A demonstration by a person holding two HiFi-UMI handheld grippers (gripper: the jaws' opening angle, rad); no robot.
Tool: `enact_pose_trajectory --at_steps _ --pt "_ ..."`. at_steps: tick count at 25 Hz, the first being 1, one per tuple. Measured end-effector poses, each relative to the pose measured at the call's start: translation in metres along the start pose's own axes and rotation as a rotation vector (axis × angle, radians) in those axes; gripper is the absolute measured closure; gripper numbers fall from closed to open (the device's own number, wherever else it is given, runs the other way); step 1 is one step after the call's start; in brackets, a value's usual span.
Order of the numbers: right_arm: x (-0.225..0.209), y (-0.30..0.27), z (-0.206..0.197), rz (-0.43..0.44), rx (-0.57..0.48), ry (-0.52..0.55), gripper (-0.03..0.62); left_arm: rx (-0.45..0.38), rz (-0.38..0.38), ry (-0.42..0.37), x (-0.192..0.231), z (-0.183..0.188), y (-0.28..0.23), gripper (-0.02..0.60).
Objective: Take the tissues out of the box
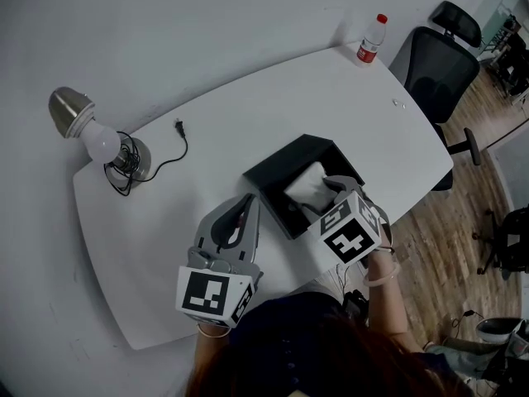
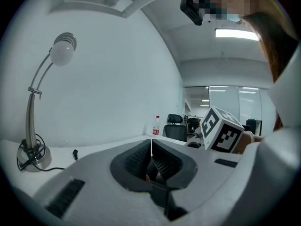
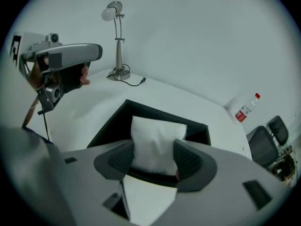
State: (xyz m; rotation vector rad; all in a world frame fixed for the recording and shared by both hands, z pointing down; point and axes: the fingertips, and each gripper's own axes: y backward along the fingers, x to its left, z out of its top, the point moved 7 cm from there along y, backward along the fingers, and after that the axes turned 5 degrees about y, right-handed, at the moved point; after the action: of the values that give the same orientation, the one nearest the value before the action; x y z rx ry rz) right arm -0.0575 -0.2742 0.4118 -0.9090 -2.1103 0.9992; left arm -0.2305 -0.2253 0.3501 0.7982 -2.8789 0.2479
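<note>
An open black box (image 1: 271,174) stands on the white table (image 1: 207,131) in front of me. A white pack of tissues (image 1: 306,186) stands in it. My right gripper (image 1: 333,190) reaches over the box's near right side. In the right gripper view its pads squeeze the tissue pack (image 3: 157,138) from both sides, just above the box (image 3: 155,112); this right gripper (image 3: 155,158) is shut on the pack. My left gripper (image 1: 245,201) hovers left of the box with its jaws closed together on nothing, as the left gripper view also shows the left gripper (image 2: 151,147).
A desk lamp (image 1: 92,136) lies at the table's far left, its black cable and plug (image 1: 178,127) beside it. A water bottle (image 1: 371,40) stands at the far right corner. A black office chair (image 1: 442,64) stands past the table's right edge.
</note>
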Motion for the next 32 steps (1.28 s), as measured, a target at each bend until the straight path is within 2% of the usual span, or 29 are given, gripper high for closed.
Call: enact_pose_trajectory --at_steps 6,17,32 --pt "0.002 0.009 -0.001 -0.01 -0.082 0.017 0.316 -0.009 0.024 0.0 -0.007 -0.001 0.01 0.554" --pt "0.0 0.036 -0.004 -0.127 -0.228 -0.018 0.316 -0.012 0.054 -0.003 -0.029 -0.006 0.025 0.554" --pt "0.005 0.074 -0.013 -0.171 -0.378 -0.027 0.316 -0.047 0.103 -0.056 -0.066 0.0 0.046 0.554"
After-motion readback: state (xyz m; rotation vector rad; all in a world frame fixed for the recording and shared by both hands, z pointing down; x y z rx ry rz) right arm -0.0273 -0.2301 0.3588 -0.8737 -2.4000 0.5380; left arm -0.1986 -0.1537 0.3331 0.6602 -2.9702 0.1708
